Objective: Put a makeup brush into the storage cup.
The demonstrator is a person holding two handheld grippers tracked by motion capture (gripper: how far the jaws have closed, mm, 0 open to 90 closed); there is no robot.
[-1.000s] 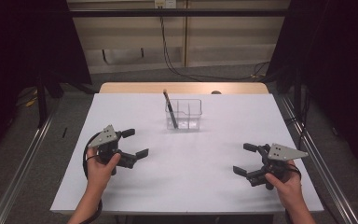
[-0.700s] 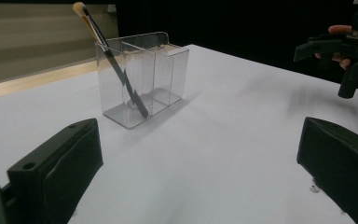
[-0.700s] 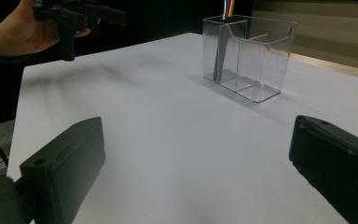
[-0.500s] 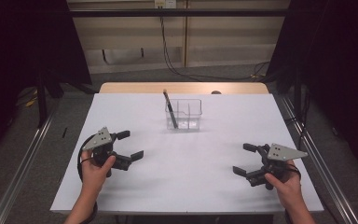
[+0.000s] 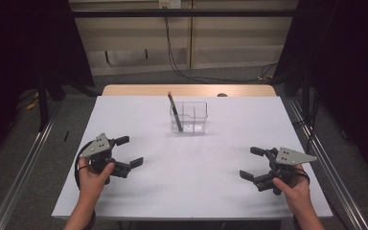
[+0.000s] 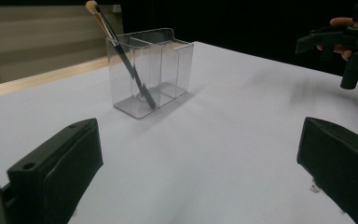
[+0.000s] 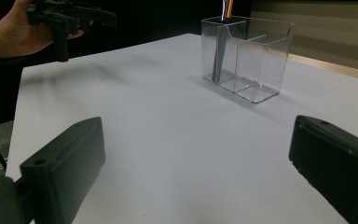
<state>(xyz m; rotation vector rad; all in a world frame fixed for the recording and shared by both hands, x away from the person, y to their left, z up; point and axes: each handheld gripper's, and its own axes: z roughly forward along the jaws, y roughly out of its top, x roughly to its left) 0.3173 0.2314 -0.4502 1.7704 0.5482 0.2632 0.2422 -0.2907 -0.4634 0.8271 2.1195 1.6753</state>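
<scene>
A clear plastic organiser (image 5: 189, 117) with compartments stands on the white table top (image 5: 191, 182), far centre. A dark brush (image 5: 174, 111) with a pale tip leans in its left compartment. My left gripper (image 5: 130, 151) hovers at the near left, open and empty, pointing toward the middle. At the near right my right gripper (image 5: 247, 163) is also open and empty. In the left gripper view the organiser (image 6: 149, 70) and brush (image 6: 121, 51) lie ahead of the wide-apart jaws. The right gripper view has the organiser (image 7: 247, 56) ahead and to the right.
A wooden strip (image 5: 187, 90) runs along the table's far edge. Metal rails (image 5: 19, 177) flank both sides, and cables (image 5: 172, 43) hang at the back wall. The other hand's gripper (image 6: 349, 42) is at the far right in the left gripper view.
My left gripper has drifted slightly left and back toward the person. The right gripper has barely moved. Both stayed open.
</scene>
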